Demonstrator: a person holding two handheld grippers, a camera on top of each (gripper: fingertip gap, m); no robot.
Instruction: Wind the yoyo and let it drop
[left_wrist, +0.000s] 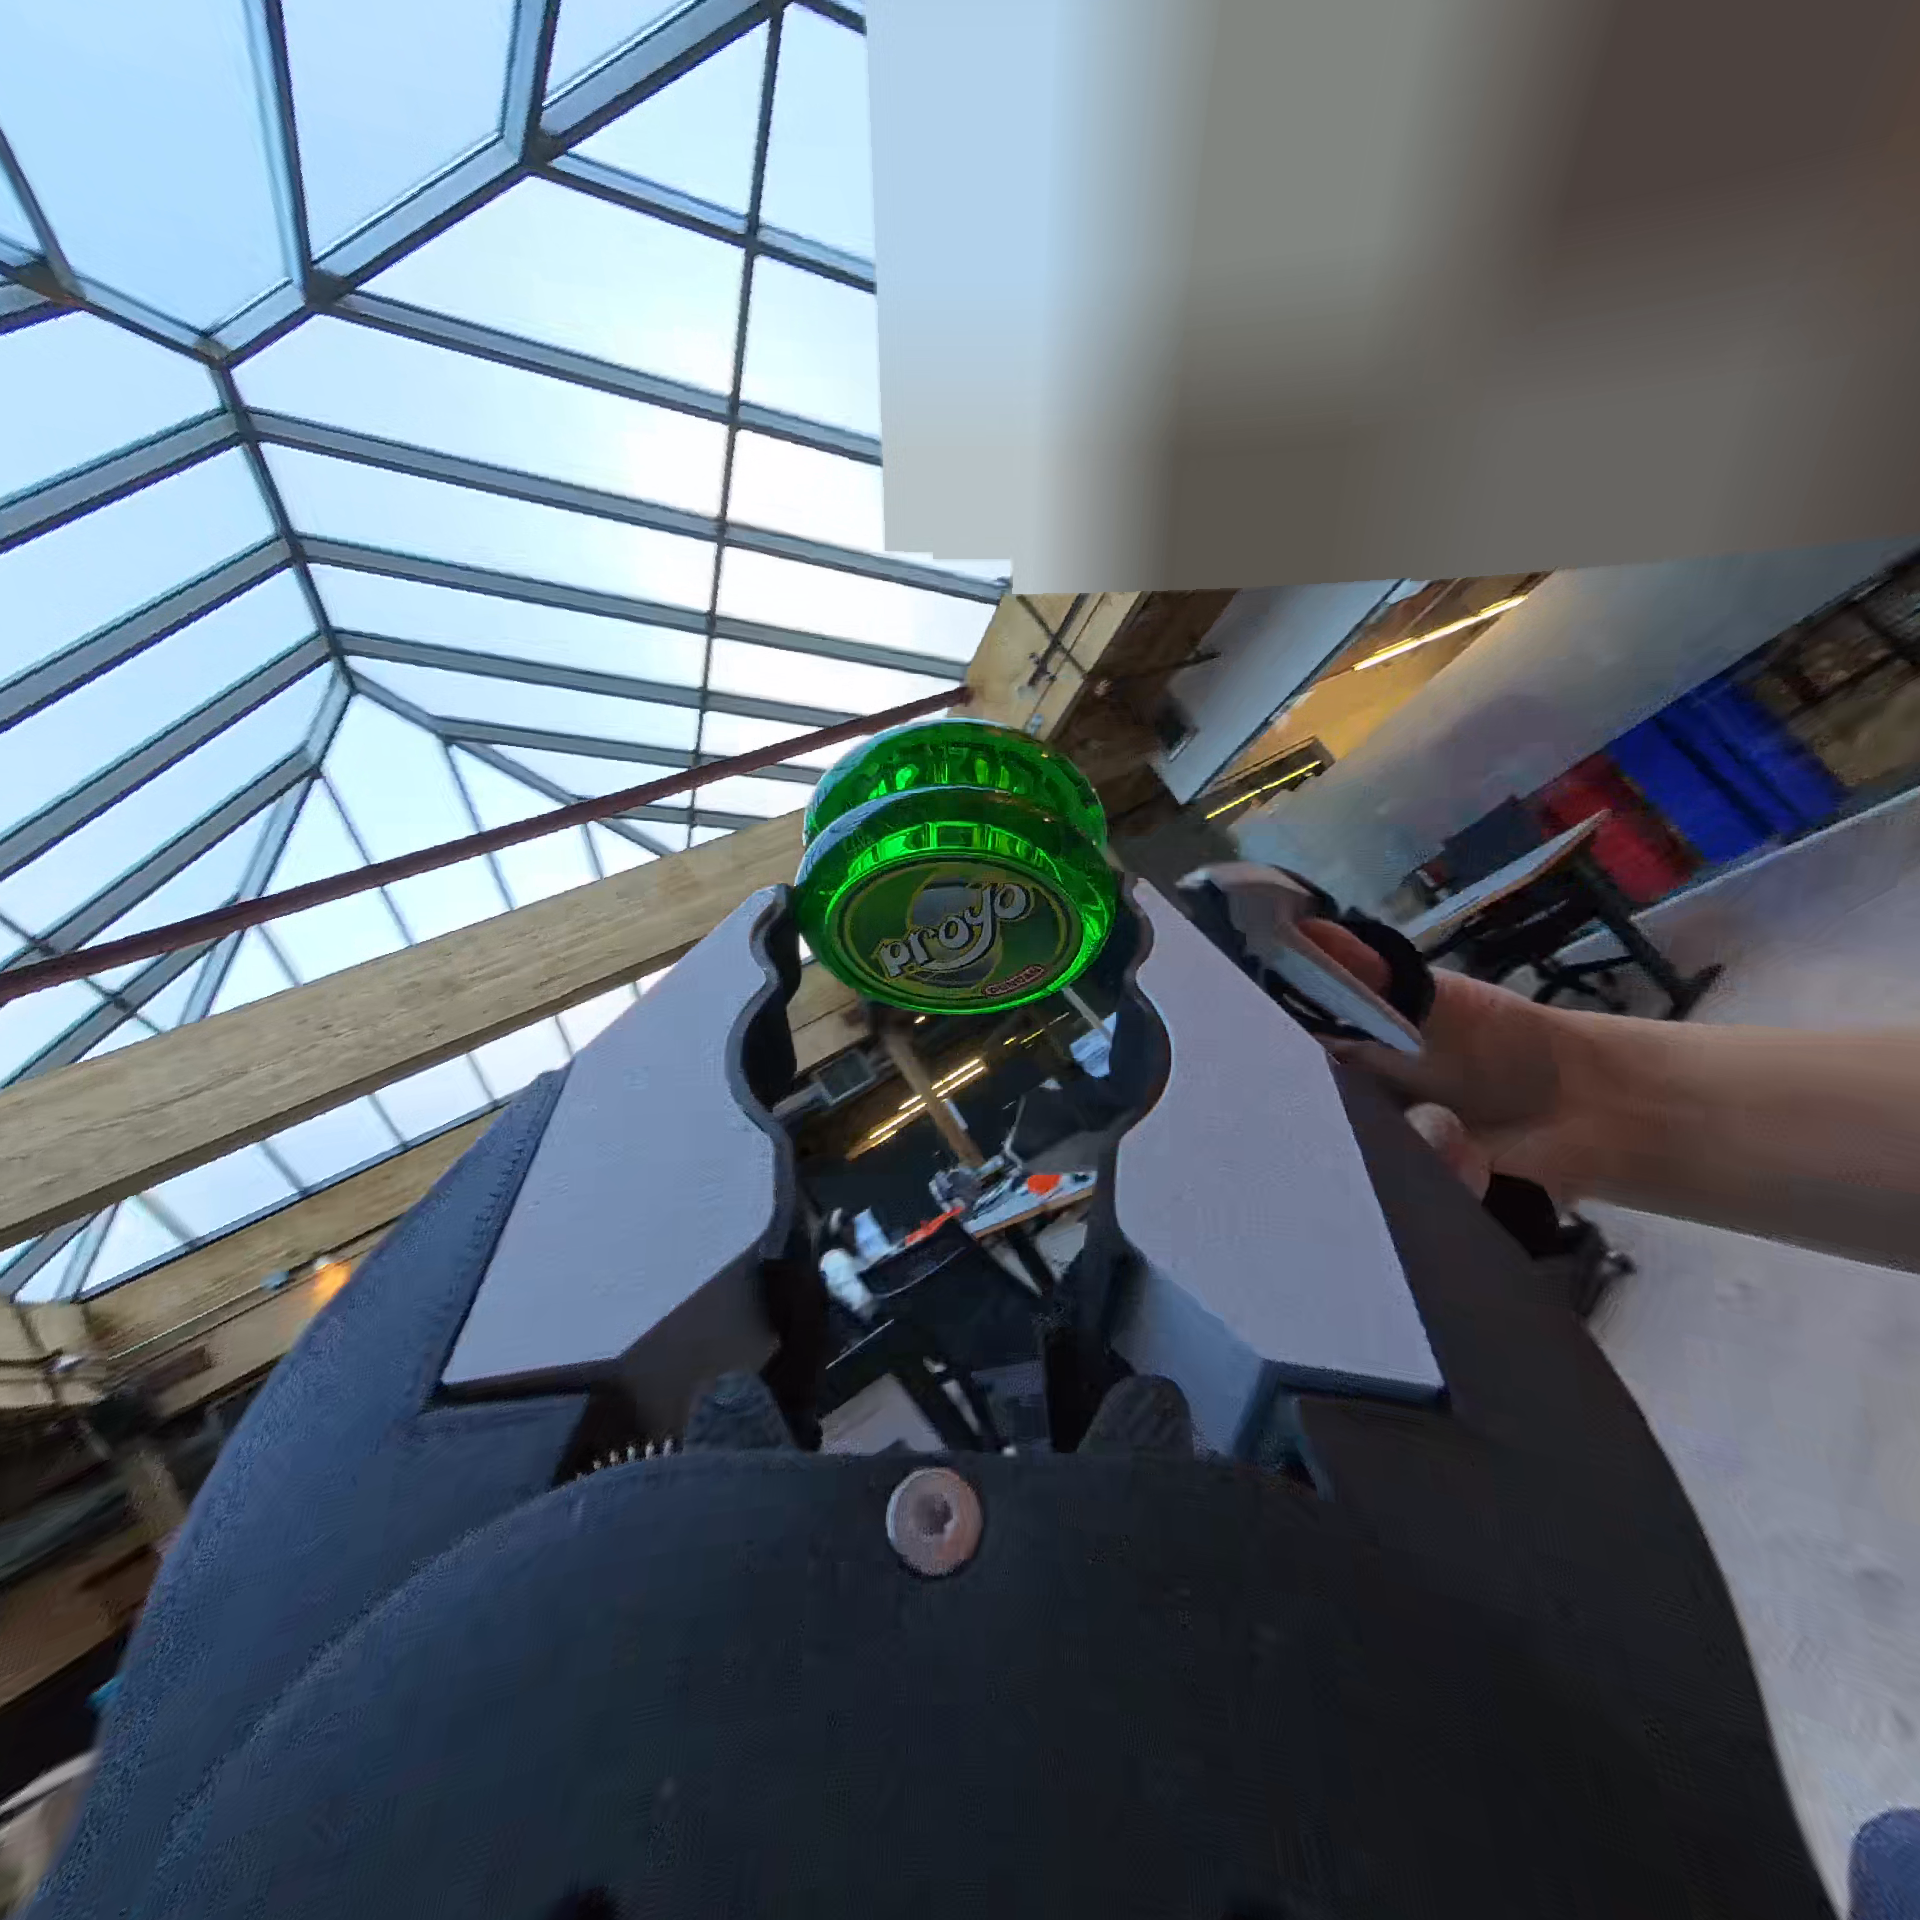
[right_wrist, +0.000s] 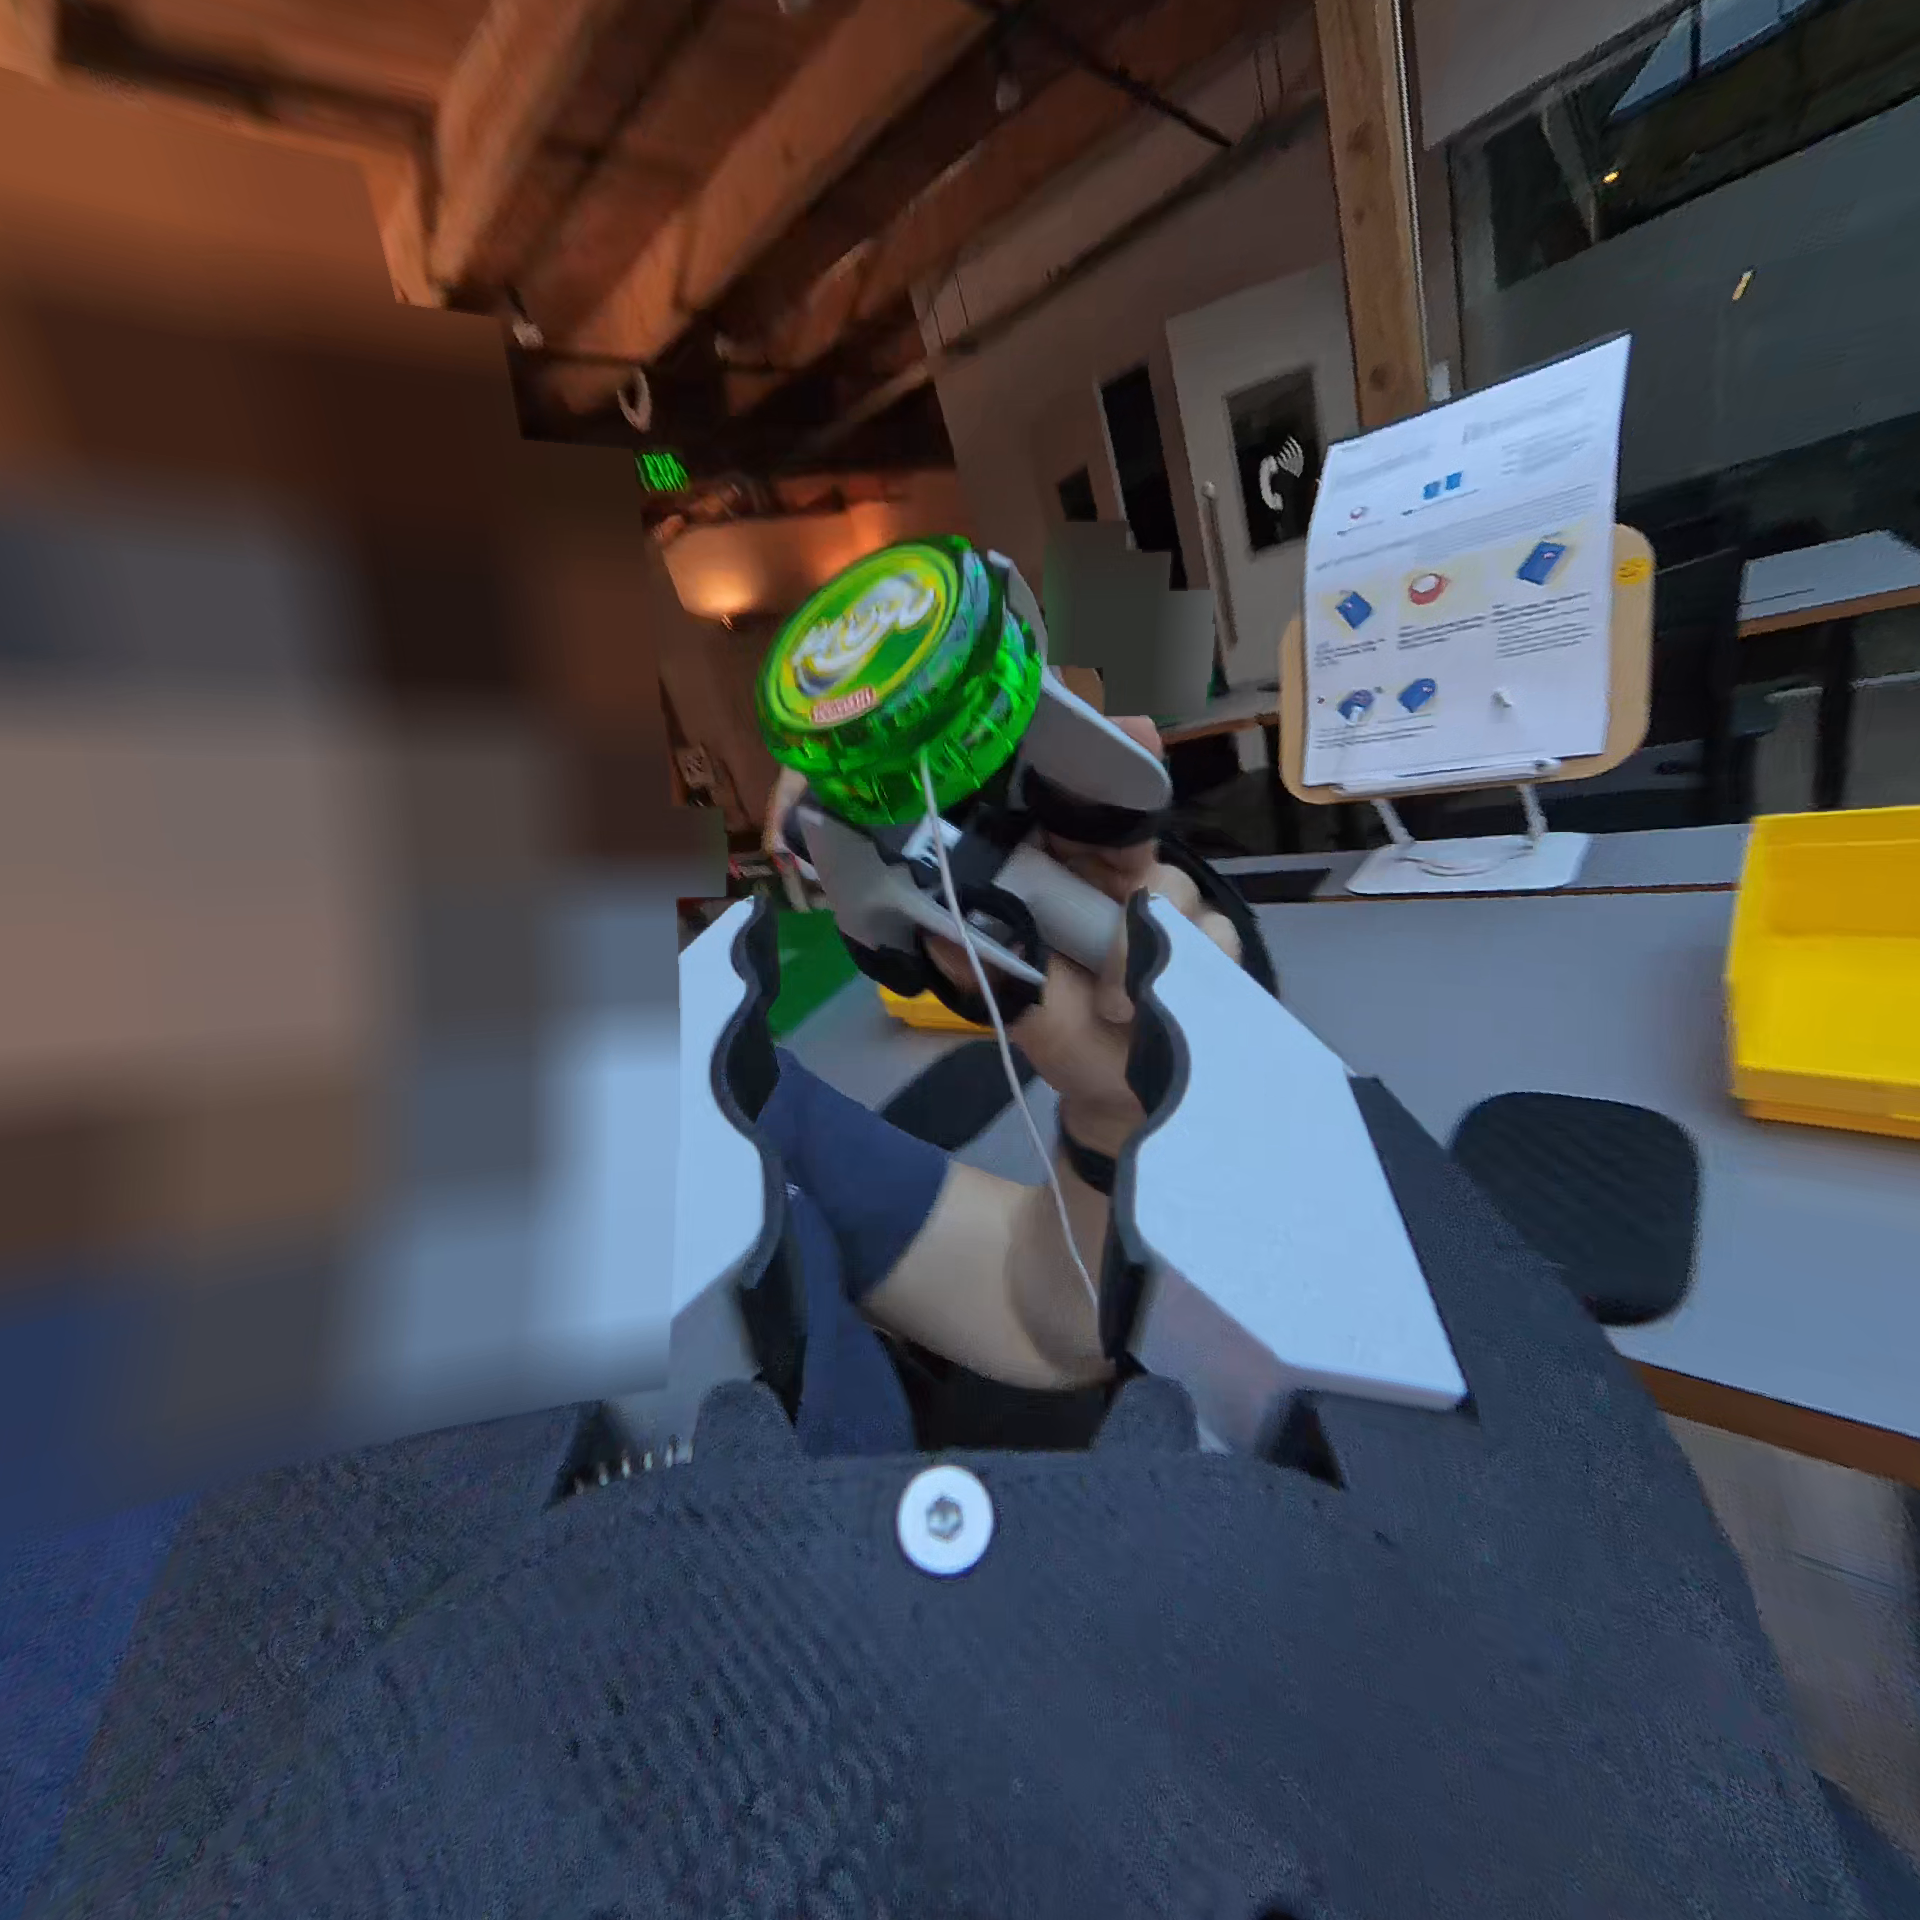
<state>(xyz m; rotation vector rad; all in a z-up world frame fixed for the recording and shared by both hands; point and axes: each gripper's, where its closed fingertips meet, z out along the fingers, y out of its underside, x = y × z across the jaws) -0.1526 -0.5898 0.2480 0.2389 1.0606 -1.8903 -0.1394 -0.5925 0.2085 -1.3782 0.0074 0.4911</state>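
Note:
A translucent green yoyo (left_wrist: 956, 894) sits between the fingertips of my left gripper (left_wrist: 956, 920), which is shut on its two faces and points up toward a skylight. In the right wrist view the yoyo (right_wrist: 894, 686) shows in the left gripper (right_wrist: 977, 800), held by a hand. A white string (right_wrist: 997, 1018) hangs from the yoyo's groove down to the inner side of my right gripper's right finger (right_wrist: 1153, 1039). My right gripper (right_wrist: 945, 925) is open, below and in front of the yoyo. It also shows in the left wrist view (left_wrist: 1299, 956), just right of the yoyo.
A grey table (right_wrist: 1455, 987) carries a yellow bin (right_wrist: 1829, 966), a second yellow bin (right_wrist: 925, 1008) and a stand with a printed sheet (right_wrist: 1455, 582). A black chair back (right_wrist: 1579, 1184) is by the table. A wooden beam (left_wrist: 364, 1029) and skylight are overhead.

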